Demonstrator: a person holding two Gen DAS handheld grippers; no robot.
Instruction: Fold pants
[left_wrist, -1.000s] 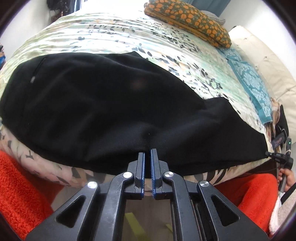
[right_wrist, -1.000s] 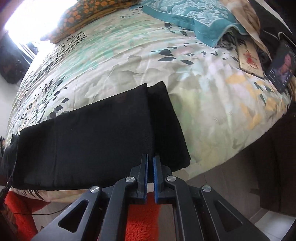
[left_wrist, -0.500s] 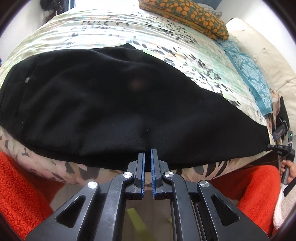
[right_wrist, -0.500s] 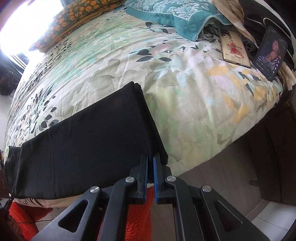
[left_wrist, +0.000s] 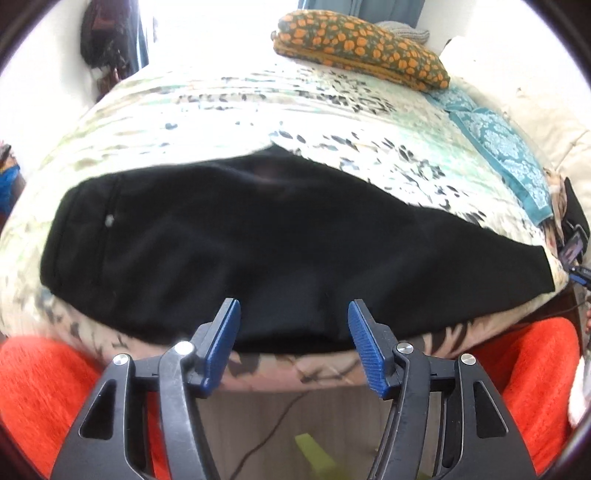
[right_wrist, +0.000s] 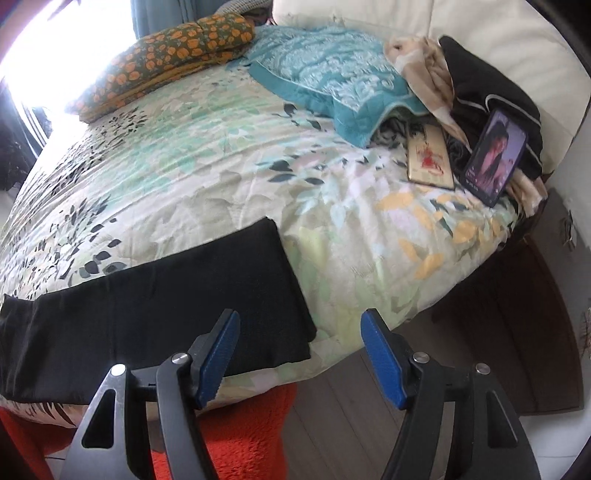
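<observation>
The black pants (left_wrist: 280, 236) lie flat along the near edge of the bed (right_wrist: 207, 155), folded lengthwise into one long band, with the waist end toward the left in the left wrist view and the leg hems (right_wrist: 291, 291) ending in a straight edge about midway along the bed's near side in the right wrist view. Their lower edge runs close beside the mattress edge, just above the drop to the floor (right_wrist: 351, 417). The left gripper (left_wrist: 293, 332) hangs over that near edge, its jaws opening and nothing between them; the blue pads (left_wrist: 225, 332) stand apart above the cloth without pinching it. The right gripper (right_wrist: 301, 347) hangs at the hem corner, its jaws likewise opening and empty, one pad over the black cloth and the other past the hem over bare quilt. Beyond the pants the flowered quilt is open all the way to the far side, and right of the hems it is free up to the clutter by the headboard. Counted: one pair of pants, two grippers, one orange-patterned pillow (right_wrist: 166, 55), one teal pillow (right_wrist: 325, 70), two phones (one gold-cased lying flat (right_wrist: 430, 158), one propped with its screen lit (right_wrist: 495, 155)) and a heap of dark and beige clothing (right_wrist: 480, 85) behind them. Orange rug (left_wrist: 44, 398) shows below the bed on both sides.
</observation>
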